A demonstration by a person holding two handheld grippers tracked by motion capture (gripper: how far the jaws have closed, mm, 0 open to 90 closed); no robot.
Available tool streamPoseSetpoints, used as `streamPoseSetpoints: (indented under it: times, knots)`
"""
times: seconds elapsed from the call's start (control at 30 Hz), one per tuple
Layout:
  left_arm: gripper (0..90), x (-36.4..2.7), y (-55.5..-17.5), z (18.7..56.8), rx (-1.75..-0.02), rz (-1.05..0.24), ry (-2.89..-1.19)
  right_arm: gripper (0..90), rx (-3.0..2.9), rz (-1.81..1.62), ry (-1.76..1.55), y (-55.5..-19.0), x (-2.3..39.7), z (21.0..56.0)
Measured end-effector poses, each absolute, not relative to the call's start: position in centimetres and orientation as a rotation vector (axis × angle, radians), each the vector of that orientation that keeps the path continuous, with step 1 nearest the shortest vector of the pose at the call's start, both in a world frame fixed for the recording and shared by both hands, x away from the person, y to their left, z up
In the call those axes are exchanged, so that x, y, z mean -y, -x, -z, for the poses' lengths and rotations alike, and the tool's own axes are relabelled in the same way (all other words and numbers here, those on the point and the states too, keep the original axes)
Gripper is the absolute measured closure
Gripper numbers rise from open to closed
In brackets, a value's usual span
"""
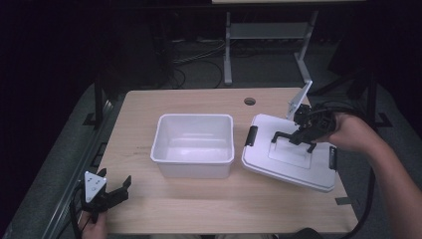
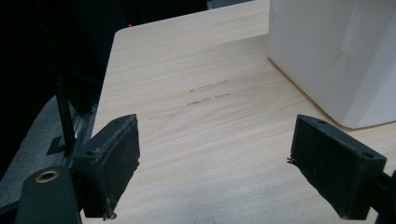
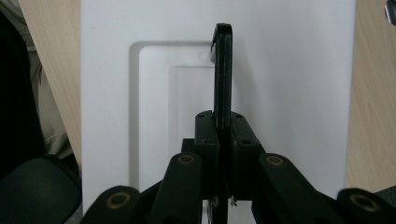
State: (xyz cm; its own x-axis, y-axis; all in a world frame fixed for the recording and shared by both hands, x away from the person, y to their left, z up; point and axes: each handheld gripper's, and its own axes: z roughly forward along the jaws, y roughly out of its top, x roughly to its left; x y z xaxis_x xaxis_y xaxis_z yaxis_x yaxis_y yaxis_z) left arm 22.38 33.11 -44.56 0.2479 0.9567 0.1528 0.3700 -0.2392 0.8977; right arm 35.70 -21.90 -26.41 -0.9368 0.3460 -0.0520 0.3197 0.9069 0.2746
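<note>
Right gripper (image 3: 223,140) clamps the lid's handle (image 3: 222,70) — lower part hidden.

A pale wooden bench (image 1: 199,209) has a round cable hole (image 1: 250,101) near its far edge. Behind it, on the dark floor, stand the grey legs of another table (image 1: 228,55) among loose cables (image 1: 199,62).

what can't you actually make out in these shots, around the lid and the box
- Underside of the lid: the high view shows its top alone, so whether its far edge rests on the table is unclear.
- Lid handle: in the right gripper view the shut right gripper covers its lower part.
- White box: cut off by the top and right edges of the left gripper view.
- Left gripper: open; the hand holding it is cut by the bottom edge of the high view.
</note>
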Motion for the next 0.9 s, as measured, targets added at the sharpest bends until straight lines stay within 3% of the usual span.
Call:
streamPoseSetpoints:
  times: [0.9]
  knots:
    - [15.0,-33.3,-22.4,44.5,-1.224,-0.970,-1.748,84.0,-2.966,-0.434,-0.438,-37.0,17.7,22.5]
